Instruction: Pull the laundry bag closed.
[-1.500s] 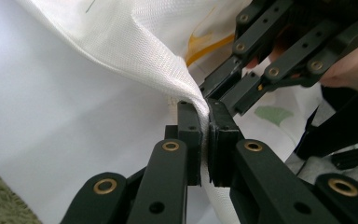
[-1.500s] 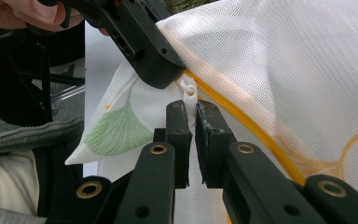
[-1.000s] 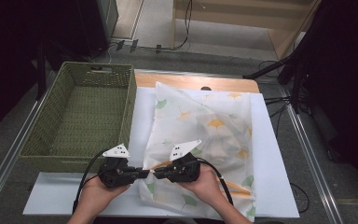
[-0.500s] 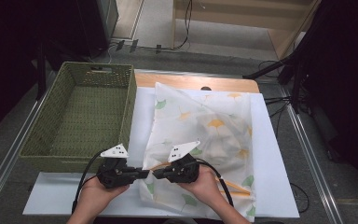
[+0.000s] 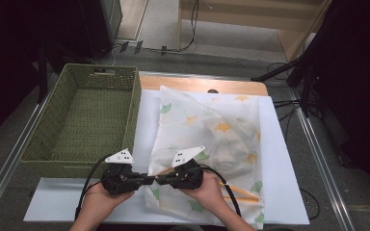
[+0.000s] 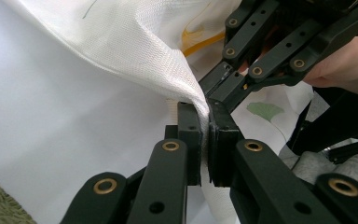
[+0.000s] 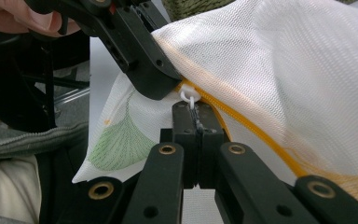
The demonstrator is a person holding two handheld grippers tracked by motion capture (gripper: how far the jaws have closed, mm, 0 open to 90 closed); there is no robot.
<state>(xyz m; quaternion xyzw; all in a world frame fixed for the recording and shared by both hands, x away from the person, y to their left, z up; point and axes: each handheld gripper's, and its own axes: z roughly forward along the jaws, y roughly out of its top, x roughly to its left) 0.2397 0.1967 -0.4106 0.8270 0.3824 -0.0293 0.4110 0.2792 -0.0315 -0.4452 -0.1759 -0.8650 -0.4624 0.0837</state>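
The white mesh laundry bag [image 5: 212, 139] with ginkgo-leaf print lies on the worktop [image 5: 282, 159] beside the green wicker basket [image 5: 84, 120]. The left gripper [image 6: 204, 128] pinches its near corner fabric; the right gripper [image 7: 196, 122] is clamped on the white zipper pull [image 7: 189, 97].

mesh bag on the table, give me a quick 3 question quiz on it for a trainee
1. True or false: the left gripper is shut on a fold of the mesh laundry bag.
2. What does the right gripper pinch? A) the basket's rim B) the white zipper pull C) a cable
3. On which side of the bag, seen from the high view, does the green woven basket stand?

Key
1. True: its jaws clamp the white mesh near the bag's corner.
2. B: the zipper pull sits at its closed jaws, at the end of the yellow zipper.
3. On the left, beside the bag.
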